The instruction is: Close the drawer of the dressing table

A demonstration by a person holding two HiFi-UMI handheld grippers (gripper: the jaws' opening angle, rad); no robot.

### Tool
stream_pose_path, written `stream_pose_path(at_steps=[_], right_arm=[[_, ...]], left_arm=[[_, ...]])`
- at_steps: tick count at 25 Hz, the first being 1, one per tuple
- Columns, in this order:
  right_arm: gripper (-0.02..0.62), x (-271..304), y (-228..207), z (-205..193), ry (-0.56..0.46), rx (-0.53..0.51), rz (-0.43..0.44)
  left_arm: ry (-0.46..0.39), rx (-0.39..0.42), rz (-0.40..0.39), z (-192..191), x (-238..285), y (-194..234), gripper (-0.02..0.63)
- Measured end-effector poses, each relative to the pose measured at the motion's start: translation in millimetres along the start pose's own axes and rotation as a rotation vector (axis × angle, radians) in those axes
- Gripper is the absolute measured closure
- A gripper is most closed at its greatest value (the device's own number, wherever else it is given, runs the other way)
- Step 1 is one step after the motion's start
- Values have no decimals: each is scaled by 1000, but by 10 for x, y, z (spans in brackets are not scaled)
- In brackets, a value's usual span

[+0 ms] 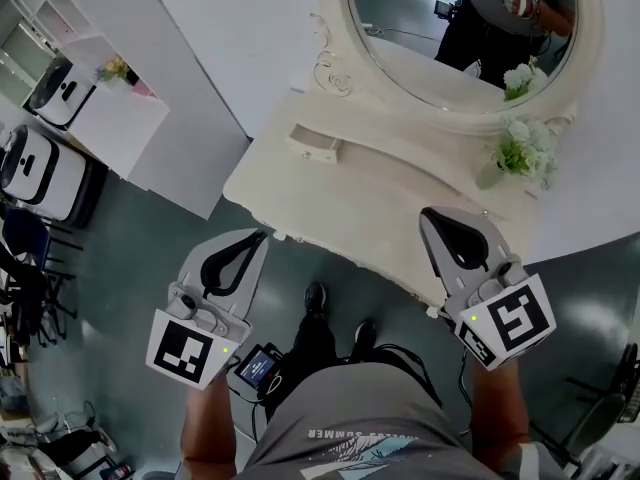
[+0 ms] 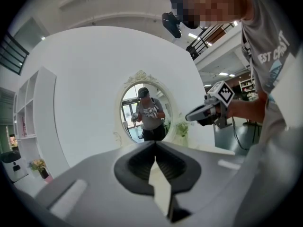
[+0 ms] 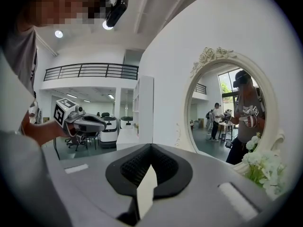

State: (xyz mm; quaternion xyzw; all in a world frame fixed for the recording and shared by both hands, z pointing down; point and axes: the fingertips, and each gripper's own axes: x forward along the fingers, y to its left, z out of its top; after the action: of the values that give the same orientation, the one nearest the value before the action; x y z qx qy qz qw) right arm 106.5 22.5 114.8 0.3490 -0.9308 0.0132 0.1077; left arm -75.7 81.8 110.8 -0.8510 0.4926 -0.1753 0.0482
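Note:
The cream dressing table [image 1: 330,203] stands in front of me with an oval mirror [image 1: 460,28] on it. A small drawer [image 1: 315,146] sticks out of the low shelf block under the mirror, at the left. My left gripper [image 1: 260,236] is shut and empty, held in the air by the table's near left corner. My right gripper [image 1: 430,214] is also shut and empty, over the table's near right edge. Each gripper view shows its own jaws closed to a point, the left gripper [image 2: 155,144] and the right gripper [image 3: 150,146], both well short of the drawer.
A vase of white flowers [image 1: 522,153] stands on the table's right end. A white cabinet [image 1: 120,118] and white machines [image 1: 40,173] are at the left. The person's feet [image 1: 338,318] are on the grey floor just before the table.

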Motion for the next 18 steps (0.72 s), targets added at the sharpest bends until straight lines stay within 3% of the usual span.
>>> stream_pose_path(at_steps=[10, 18], right_arm=[[594, 274, -321, 42, 59, 22, -157], [594, 613, -460, -23, 98, 50, -201]], left_arm=[[-60, 16, -142, 31, 734, 566, 603], [-52, 4, -199, -147, 1188, 912, 603]])
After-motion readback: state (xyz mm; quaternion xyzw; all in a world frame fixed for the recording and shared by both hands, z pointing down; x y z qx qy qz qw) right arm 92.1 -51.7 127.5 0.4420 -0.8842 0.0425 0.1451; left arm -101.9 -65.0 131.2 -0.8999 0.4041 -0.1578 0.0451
